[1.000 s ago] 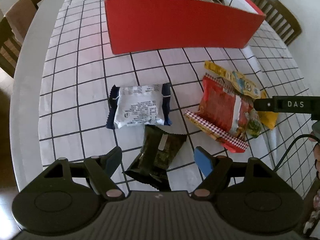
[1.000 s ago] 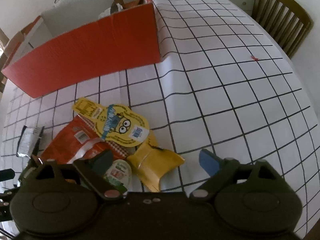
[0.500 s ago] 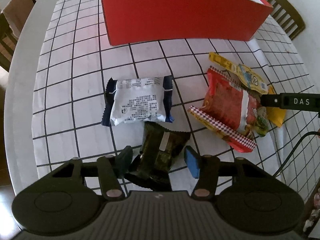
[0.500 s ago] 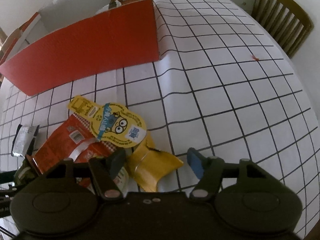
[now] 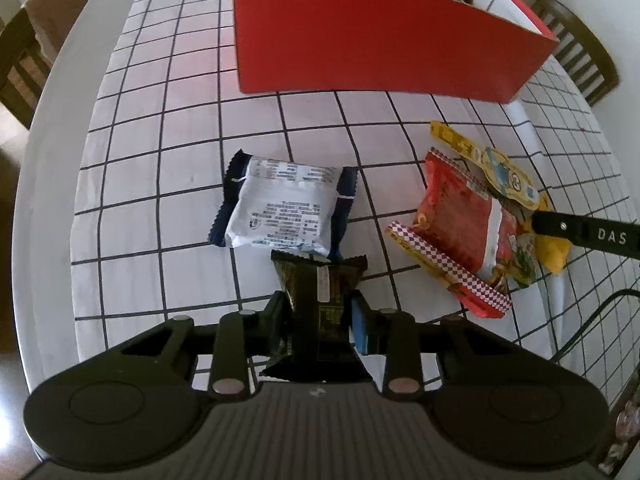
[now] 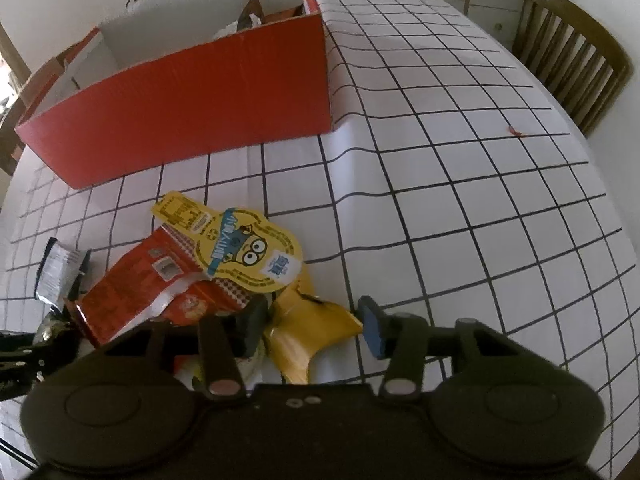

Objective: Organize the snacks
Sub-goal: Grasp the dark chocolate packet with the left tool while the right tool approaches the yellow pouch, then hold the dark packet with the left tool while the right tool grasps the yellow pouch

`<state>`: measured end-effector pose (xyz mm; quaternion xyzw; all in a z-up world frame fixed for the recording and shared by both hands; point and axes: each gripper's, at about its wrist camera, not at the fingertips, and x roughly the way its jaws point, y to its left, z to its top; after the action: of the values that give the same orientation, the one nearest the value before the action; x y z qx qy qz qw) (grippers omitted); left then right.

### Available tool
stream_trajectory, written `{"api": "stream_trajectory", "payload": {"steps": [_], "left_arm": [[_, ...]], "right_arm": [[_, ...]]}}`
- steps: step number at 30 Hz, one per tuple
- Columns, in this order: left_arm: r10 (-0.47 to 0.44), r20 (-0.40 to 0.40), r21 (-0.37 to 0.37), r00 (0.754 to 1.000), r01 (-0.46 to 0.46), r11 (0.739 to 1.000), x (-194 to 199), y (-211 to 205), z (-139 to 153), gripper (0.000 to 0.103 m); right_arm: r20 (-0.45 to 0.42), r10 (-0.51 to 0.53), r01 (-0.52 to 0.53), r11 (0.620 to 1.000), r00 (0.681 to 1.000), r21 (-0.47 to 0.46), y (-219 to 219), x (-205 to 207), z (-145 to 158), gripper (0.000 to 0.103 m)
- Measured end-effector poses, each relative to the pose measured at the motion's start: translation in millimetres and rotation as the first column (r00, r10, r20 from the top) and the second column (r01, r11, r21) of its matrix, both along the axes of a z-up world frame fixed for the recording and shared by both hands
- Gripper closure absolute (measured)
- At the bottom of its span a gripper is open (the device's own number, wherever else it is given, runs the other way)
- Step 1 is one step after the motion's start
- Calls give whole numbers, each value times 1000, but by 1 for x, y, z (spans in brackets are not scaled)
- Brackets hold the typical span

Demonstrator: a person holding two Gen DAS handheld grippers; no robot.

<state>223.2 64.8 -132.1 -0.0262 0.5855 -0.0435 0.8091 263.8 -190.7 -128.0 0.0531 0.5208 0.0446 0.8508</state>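
Note:
My left gripper [image 5: 318,312] is shut on a dark green snack packet [image 5: 318,300] near the table's front. A white and navy packet [image 5: 282,208] lies just beyond it. A red snack bag [image 5: 464,220] and a yellow cartoon packet [image 5: 500,164] lie to the right. My right gripper [image 6: 312,320] is open, its fingers on either side of the yellow packet's lower end [image 6: 308,328]. The red bag [image 6: 144,292] lies to its left. The red box [image 5: 380,40] stands at the back, with snacks inside; it also shows in the right wrist view [image 6: 192,108].
The table has a white cloth with a black grid [image 6: 440,168]. Wooden chairs stand at the left [image 5: 24,52] and at the right [image 6: 572,52]. The right gripper's finger [image 5: 588,232] shows in the left wrist view over the yellow packet.
My left gripper has closed on the dark green packet. My right gripper has narrowed around the yellow packet's lower end and moved in closer.

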Motion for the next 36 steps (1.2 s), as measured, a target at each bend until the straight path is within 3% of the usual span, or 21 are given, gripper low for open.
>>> {"api": "stream_trajectory", "payload": {"steps": [9,12,14,16,20,27,30,36], "left_arm": [[44,22,-65,999,-42,997,-14,12,11,71],[59,24,-87,998,-57,995,-19,16,13,71],[62,26,-99,998,-59,993,-22,18,14,71],[61,29,-104,998,-58,993,-23,18,16,71],[64,34,-115,997,-60,992,-26,20,19,71],[61,39,-123,997,-55,991,-32,18,23,71],[50,43,-121,998,-44,992,-37,16,25,71],[27,46,-126,999,-21,992,-41,10,26,71]], "right_arm": [[27,-8,6,998,1000,56,-11,-11,14,70],[35,-9,7,997,999,76,-17,-13,19,102],[30,-10,8,996,999,91,-20,-14,21,102],[28,-11,9,996,1000,90,-20,-14,22,83],[14,-20,18,994,1000,106,-21,-13,21,79],[-21,14,-11,994,1000,105,-19,-22,16,48],[-21,123,-121,990,992,66,-13,-27,15,36],[-47,335,-336,942,941,-20,3,-32,7,34]]}}
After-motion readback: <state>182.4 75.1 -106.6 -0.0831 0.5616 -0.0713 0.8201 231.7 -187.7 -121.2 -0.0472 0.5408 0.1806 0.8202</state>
